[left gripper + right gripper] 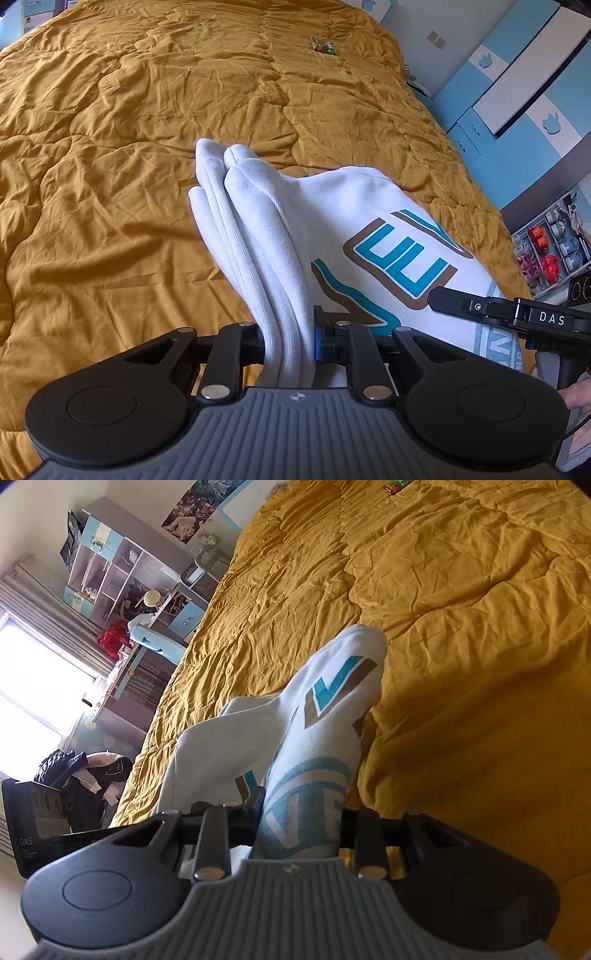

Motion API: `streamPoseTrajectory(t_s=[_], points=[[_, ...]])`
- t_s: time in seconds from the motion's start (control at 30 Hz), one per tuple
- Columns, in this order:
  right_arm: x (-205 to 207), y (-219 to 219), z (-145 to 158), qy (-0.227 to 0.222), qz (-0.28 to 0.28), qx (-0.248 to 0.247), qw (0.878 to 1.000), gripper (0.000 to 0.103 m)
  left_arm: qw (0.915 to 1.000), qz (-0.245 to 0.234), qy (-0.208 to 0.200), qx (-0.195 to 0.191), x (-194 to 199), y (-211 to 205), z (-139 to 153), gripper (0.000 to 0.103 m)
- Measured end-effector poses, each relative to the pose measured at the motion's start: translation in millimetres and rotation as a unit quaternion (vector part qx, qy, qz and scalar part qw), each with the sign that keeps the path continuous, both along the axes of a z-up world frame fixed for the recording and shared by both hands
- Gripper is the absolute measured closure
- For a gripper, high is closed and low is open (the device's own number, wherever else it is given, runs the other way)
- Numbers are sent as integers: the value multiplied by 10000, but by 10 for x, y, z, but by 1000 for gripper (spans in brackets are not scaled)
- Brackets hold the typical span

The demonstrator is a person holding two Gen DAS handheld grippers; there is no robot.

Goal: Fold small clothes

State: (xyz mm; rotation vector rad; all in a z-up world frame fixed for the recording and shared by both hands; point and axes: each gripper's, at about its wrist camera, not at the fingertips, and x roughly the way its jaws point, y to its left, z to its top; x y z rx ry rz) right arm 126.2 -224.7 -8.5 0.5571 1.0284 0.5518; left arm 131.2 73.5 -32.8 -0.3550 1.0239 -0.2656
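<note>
Over quilt (110, 147), both grippers (288, 341) pinch garment (351, 221).

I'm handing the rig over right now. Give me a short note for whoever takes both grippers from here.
Left gripper: shut on a bunched stack of layers of the white sweatshirt.
Right gripper: shut on the printed part of the same garment.
Sweatshirt is held up over the mustard quilt, partly folded.
Left: lay it flat on the quilt, finish the fold, release both.

Matte black linkages with silver pivot pins are flanking a ribbed grey housing on the left gripper (289, 338); the right gripper (299, 821) is showing white "DAS" lettering.
</note>
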Motion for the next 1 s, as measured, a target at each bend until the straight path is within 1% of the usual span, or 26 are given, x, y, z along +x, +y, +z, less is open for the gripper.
streamPoseTrajectory(t_s=[0.1, 0.23, 0.27, 0.37, 0.43, 0.5, 0.53, 0.57, 0.63, 0.67, 0.7, 0.73, 0.77, 0.8, 0.83, 0.87, 0.9, 0.93, 0.97, 1.0], points=[[89, -323, 101, -125, -19, -111, 9999, 77, 9998, -153, -76, -63, 122, -335, 42, 83], [211, -895, 202, -152, -170, -217, 9995, 77, 9980, -536, -294, -157, 275, -821, 75, 83], [240, -1057, 224, -177, -213, -232, 9993, 77, 9973, -609, -346, -243, 322, -952, 73, 83], [291, -1506, 244, -238, -306, -280, 9989, 77, 9948, -832, -325, -490, 454, -1280, 5, 83], [284, -1782, 191, -194, -445, -246, 9985, 77, 9925, -1030, -299, -590, 525, -1477, -89, 83], [238, -2040, 43, -17, -736, -62, 9973, 77, 9898, -1212, -259, -707, 587, -1622, -256, 83], [189, -2154, -83, 117, -924, 25, 9956, 77, 9881, -1320, -176, -763, 631, -1674, -369, 83], [159, -2249, -227, 233, -1052, 85, 9941, 77, 9863, -1398, 25, -870, 684, -1717, -525, 83], [110, -2387, -538, 562, -1218, 207, 9907, 76, 9826, -1376, 516, -1133, 741, -1736, -833, 83], [90, -2464, -704, 745, -1270, 306, 9886, 76, 9813, -1321, 612, -1256, 734, -1702, -926, 83], [60, -2547, -867, 887, -1290, 503, 9864, 73, 9781, -1268, 635, -1526, 714, -1624, -1023, 83], [25, -2628, -992, 930, -1297, 801, 9839, 74, 9737, -1232, 679, -1793, 699, -1538, -1090, 82], [-8, -2727, -1094, 954, -1314, 1176, 9797, 75, 9676, -1181, 822, -2073, 706, -1448, -1154, 82], [-26, -2817, -1170, 1011, -1348, 1491, 9744, 75, 9601, -1116, 1020, -2353, 728, -1362, -1222, 81], [-47, -2920, -1243, 1104, -1422, 1798, 9671, 75, 9507, -1027, 1245, -2649, 749, -1275, -1293, 81], [-69, -3000, -1264, 1156, -1491, 1942, 9627, 75, 9416, -949, 1420, -2902, 758, -1191, -1358, 81], [-92, -3051, -1235, 1134, -1534, 1896, 9632, 75, 9345, -887, 1524, -3092, 757, -1107, -1407, 80], [-110, -3084, -1175, 1067, -1566, 1727, 9666, 73, 9312, -841, 1560, -3184, 741, -1038, -1428, 78], [-151, -3111, -1080, 959, -1598, 1459, 9716, 71, 9312, -791, 1524, -3216, 718, -951, -1431, 74], [-196, -3136, -976, 862, -1669, 1192, 9749, 66, 9336, -762, 1433, -3195, 695, -882, -1412, 72]])
